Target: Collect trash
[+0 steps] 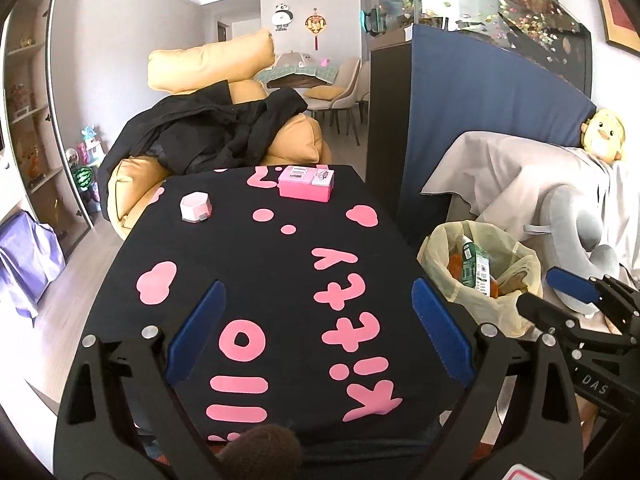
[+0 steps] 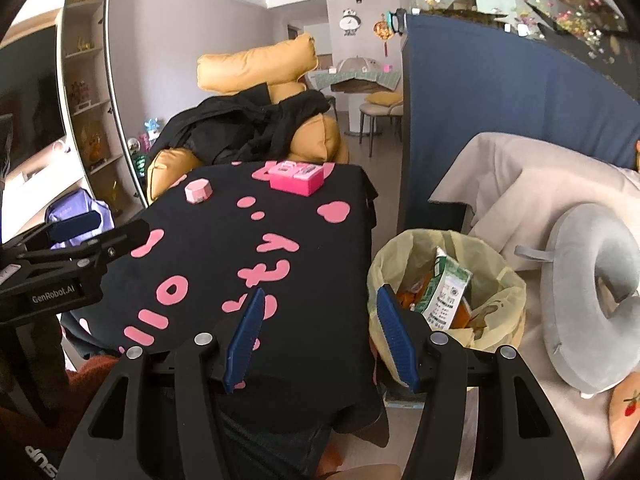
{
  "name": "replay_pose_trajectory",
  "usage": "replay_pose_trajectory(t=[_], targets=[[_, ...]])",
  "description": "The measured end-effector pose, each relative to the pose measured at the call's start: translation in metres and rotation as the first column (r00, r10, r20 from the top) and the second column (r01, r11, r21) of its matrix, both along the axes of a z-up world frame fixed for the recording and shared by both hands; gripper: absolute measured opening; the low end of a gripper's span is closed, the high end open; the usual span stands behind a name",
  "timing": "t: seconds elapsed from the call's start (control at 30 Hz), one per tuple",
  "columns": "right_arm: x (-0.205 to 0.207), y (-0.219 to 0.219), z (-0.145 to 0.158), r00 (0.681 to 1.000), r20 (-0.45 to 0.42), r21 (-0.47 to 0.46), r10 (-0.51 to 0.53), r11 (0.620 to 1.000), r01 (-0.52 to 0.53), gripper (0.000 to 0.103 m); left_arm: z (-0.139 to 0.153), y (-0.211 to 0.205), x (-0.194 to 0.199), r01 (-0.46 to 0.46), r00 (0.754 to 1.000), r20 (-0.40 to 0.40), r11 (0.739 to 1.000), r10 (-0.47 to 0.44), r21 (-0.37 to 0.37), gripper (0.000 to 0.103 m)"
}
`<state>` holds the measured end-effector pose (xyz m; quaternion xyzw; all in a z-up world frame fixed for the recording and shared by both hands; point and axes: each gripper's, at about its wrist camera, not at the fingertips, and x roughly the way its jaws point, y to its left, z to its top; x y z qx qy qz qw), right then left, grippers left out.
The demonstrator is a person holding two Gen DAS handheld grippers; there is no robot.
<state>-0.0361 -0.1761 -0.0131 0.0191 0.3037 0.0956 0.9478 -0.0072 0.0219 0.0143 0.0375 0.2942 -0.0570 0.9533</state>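
A trash bin lined with a yellow bag (image 1: 504,304) (image 2: 502,276) stands on the floor right of the table. Inside it stands a green and white carton (image 1: 476,270) (image 2: 446,292) among orange wrappers (image 2: 460,314). My left gripper (image 1: 318,304) is open and empty over the black tablecloth with pink letters (image 1: 256,256) (image 2: 256,248). My right gripper (image 2: 320,316) is open and empty at the table's right edge, its right finger in front of the bin's near left rim. It also shows in the left wrist view (image 1: 560,296), beside the bin.
A pink box (image 1: 306,182) (image 2: 296,176) and a small pink octagonal box (image 1: 195,207) (image 2: 198,191) sit at the table's far end. Behind it is a yellow armchair with black clothes (image 1: 224,128). A covered sofa with a grey neck pillow (image 2: 588,292) lies right of the bin.
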Motion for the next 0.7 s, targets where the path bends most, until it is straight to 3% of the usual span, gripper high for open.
replay_pose_trajectory(t=[0.23, 0.7], targets=[[-0.005, -0.006, 0.01, 0.999, 0.046, 0.007, -0.017, 1.0, 0.017, 0.055, 0.003, -0.004, -0.004, 0.019, 1.0, 0.022, 1.0, -0.019, 0.006, 0.09], [-0.007, -0.012, 0.012, 0.998, 0.055, 0.016, -0.027, 1.0, 0.026, 0.055, 0.004, -0.007, -0.004, 0.025, 0.999, 0.026, 1.0, -0.025, 0.012, 0.09]])
